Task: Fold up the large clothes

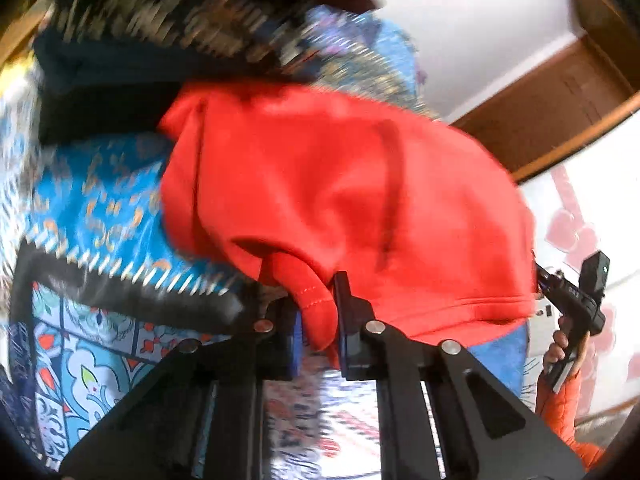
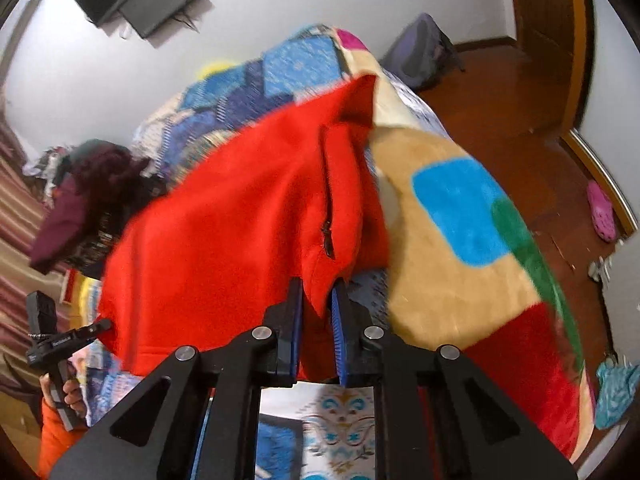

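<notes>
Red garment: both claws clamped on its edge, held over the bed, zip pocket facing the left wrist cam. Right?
Nearly. The zip pocket shows in the right wrist view, not the left. The rest stands: left claw and right claw are each shut on the red garment, over the bed.

One red garment (image 1: 340, 184), two grippers, one pink shoe (image 2: 601, 211)

A bed (image 2: 280, 68) carries a blue patterned quilt (image 1: 100, 216). A plush tan blanket (image 2: 440, 280) with colored patches lies at 3 o'clock, and dark clothes (image 2: 92, 196) are piled at 9 o'clock.
</notes>
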{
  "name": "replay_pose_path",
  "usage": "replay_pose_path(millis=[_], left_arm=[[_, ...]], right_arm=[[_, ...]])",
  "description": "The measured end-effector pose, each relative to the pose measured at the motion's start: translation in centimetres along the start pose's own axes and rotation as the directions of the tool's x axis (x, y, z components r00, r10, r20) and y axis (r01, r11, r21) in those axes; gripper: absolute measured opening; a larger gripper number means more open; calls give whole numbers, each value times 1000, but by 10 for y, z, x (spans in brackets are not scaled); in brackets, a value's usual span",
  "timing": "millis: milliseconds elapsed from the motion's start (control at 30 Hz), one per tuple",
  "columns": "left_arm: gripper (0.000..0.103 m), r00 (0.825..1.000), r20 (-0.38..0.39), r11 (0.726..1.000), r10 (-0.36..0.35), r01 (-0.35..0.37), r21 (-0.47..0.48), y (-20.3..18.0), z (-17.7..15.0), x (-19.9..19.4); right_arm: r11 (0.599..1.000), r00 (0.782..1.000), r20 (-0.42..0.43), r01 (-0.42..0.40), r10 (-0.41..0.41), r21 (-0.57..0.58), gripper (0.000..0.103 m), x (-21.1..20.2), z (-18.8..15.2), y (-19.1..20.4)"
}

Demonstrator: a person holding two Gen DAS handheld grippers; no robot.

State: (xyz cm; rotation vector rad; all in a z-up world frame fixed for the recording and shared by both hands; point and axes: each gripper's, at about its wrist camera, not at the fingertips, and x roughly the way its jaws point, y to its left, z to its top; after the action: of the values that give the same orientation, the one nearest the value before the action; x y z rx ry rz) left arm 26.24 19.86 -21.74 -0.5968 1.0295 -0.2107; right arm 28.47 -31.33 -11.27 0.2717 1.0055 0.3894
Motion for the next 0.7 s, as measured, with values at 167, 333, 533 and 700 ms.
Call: replay_pose_path(millis=[167,333,533,700], left_arm=[[9,990,132,995,-49,37,91,-41,30,-39],[8,961,272,989,-52,13,146,-68,71,-72],[8,925,370,986,88,-133,98,-59,120,-66],[9,921,332,974,203,-223,24,-38,140,-32]], right_arm=[[999,995,101,-14,18,-40,11,-22,27,19],[998,985,172,-2,13,-63,11,-22,69,30],[997,979,199,48,-35,-60,11,6,118,36],[997,983,165,80,-75,-21,11,40,147,27]])
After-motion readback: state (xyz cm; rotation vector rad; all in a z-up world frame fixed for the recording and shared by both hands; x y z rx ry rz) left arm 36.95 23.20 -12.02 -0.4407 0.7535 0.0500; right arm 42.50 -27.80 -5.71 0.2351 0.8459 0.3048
